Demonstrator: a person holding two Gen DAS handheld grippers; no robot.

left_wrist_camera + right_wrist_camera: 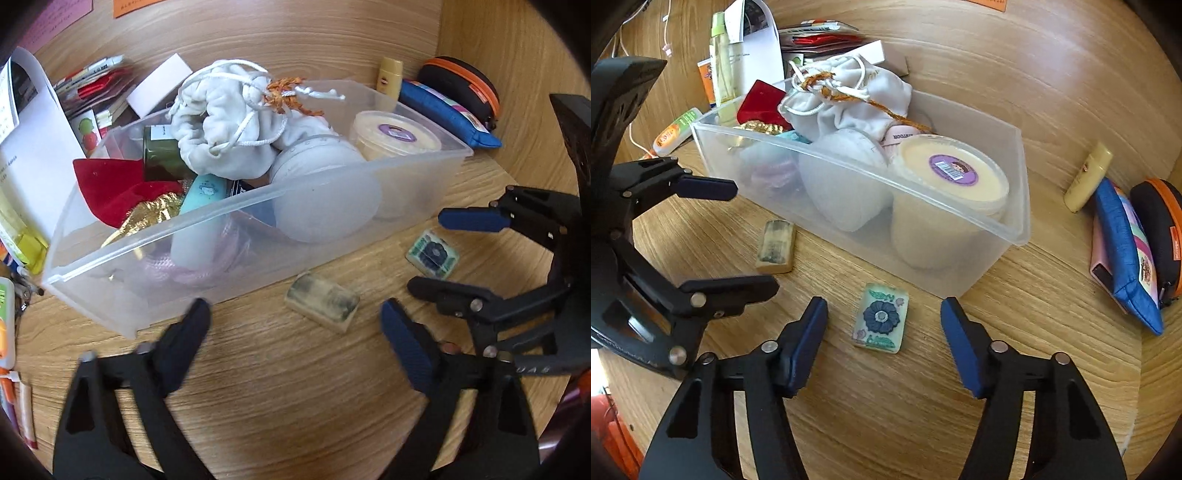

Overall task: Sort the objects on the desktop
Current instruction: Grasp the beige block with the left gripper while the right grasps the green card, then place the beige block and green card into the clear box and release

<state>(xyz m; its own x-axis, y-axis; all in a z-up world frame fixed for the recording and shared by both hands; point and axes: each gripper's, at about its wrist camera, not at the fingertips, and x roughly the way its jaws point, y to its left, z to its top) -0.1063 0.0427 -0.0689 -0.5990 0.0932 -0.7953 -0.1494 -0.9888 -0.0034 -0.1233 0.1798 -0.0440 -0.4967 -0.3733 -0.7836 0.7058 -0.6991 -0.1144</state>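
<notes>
Clear bin (1012, 155) is mostly full already. Flower tile (881, 318) sits between my released right jaws, smudged eraser (322, 302) at 12 o'clock of my released left ones.

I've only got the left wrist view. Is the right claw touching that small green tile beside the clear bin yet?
Observer: No. In the right wrist view the right claw is open. The tile lies between its pads, with bare wood showing on both sides.
Operator: What's printed on it? It's blurred here.
Observer: A dark blue flower, with green leaves above and below it.
Operator: Is anything hidden by the blue pouch?
Observer: Yes, a flat pink thing sticks out at the left edge of the blue pouch, partly beneath it.
</notes>
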